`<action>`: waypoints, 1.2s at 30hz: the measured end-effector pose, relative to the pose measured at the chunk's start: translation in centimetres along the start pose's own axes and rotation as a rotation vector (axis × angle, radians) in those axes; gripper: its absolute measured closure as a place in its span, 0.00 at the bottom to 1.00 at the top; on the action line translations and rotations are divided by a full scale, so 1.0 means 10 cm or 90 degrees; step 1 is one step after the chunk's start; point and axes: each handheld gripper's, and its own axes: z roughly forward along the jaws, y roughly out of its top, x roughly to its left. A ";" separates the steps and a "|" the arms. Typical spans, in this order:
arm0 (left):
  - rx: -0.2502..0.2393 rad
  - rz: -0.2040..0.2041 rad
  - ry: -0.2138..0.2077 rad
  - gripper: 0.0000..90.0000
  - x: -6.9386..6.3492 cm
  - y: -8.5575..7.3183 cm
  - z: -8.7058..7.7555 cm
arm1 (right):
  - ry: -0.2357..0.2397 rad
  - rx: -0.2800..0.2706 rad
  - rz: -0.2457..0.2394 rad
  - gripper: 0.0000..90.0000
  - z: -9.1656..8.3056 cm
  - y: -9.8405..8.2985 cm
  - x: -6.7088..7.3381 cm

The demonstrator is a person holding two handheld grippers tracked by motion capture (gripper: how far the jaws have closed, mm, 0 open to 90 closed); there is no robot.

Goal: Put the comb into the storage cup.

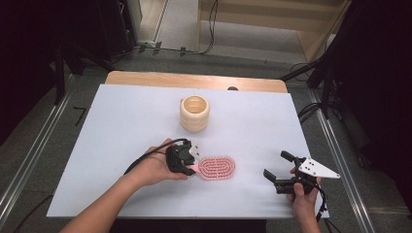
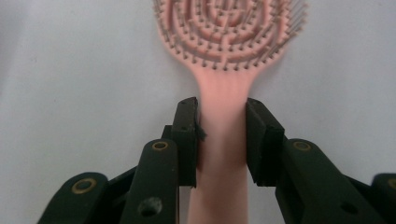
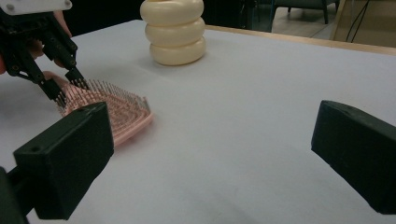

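A pink hairbrush [image 1: 217, 168] lies bristles-up on the white table cover, its oval head pointing right. My left gripper [image 1: 187, 162] is at its handle end. In the left gripper view both jaws press against the sides of the brush handle [image 2: 222, 140], so the left gripper [image 2: 222, 105] is shut on it. My right gripper [image 1: 275, 163] hovers open to the right of the brush, near the front edge, nothing between its pads [image 3: 70, 158]. The right gripper view shows the brush head [image 3: 116, 109] with the left gripper [image 3: 60, 86] at its far end.
A cream ribbed cup [image 1: 195, 113] stands upright behind the brush, toward the middle back of the table [image 1: 121, 121]; it shows in the right gripper view too [image 3: 173, 30]. The wooden table edge [image 1: 194, 80] runs along the back. Dark stands and cables flank both sides.
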 end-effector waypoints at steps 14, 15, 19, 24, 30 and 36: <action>-0.049 -0.021 -0.019 0.77 0.01 -0.08 -0.03 | -0.012 0.006 -0.002 0.00 0.00 0.02 0.02; -0.052 -0.023 -0.016 0.77 0.01 -0.08 -0.02 | -0.011 0.007 -0.004 0.00 0.00 0.02 0.02; -0.052 -0.027 -0.013 0.77 -0.02 -0.07 -0.03 | -0.009 0.003 -0.001 0.00 -0.01 0.04 0.01; -0.039 -0.020 -0.018 0.77 -0.02 -0.07 -0.01 | -0.011 0.004 0.003 0.00 -0.01 0.04 0.01; -0.030 -0.030 -0.025 0.75 -0.03 -0.05 -0.01 | -0.010 0.010 0.003 0.00 0.02 0.05 0.02; -0.030 -0.037 -0.028 0.64 -0.03 -0.01 0.00 | -0.009 0.010 0.005 0.00 0.03 0.03 0.02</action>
